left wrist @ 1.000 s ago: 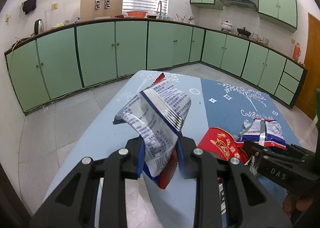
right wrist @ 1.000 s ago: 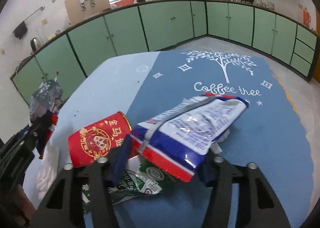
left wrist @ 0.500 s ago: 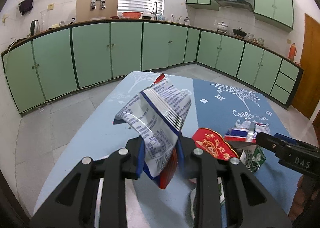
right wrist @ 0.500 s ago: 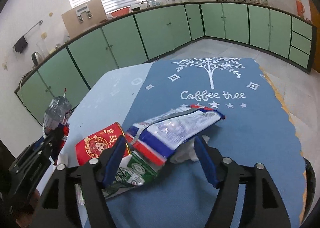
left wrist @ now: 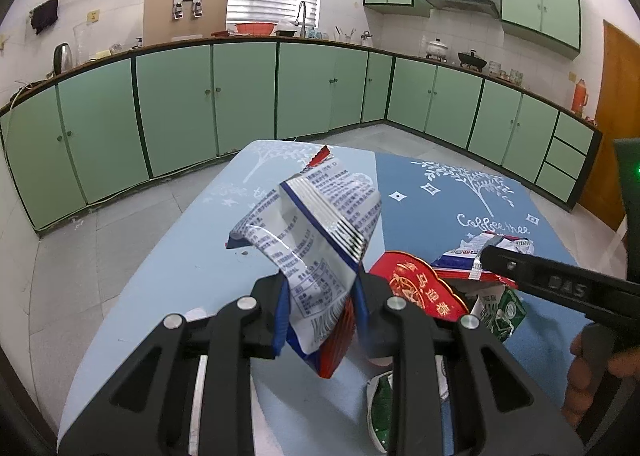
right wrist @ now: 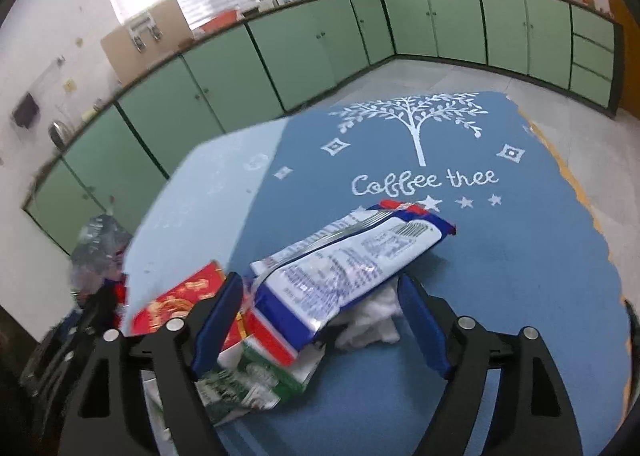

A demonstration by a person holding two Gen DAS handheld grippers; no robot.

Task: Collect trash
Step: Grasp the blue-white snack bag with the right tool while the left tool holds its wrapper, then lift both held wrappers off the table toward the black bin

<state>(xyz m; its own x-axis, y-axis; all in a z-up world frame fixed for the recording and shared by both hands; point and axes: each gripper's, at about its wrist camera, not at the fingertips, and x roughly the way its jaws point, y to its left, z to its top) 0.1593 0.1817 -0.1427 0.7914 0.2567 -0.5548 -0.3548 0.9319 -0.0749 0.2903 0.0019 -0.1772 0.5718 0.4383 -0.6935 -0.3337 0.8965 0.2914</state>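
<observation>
My left gripper (left wrist: 320,304) is shut on a crumpled white, blue and red snack wrapper (left wrist: 320,224) and holds it upright above the table's light-blue side. My right gripper (right wrist: 320,284) has its jaws opening. Between them a flat white-and-blue wrapper (right wrist: 352,256) lies on a trash pile, free of both pads. The pile holds a red can (right wrist: 180,296), a green carton (right wrist: 248,376) and a white tissue (right wrist: 372,320). In the left wrist view the red can (left wrist: 416,284) and green carton (left wrist: 500,308) sit just right of my left gripper.
A blue "Coffee tree" tablecloth (right wrist: 480,276) covers the table. Green kitchen cabinets (left wrist: 240,96) line the far walls across a tiled floor (left wrist: 100,248). A person's hand (left wrist: 600,356) holds the right gripper's handle at the right edge.
The right gripper's jaws have spread and let go of the flat wrapper, which now rests on the pile; the gripper has drawn back and rolled a little. The left gripper has stayed put.
</observation>
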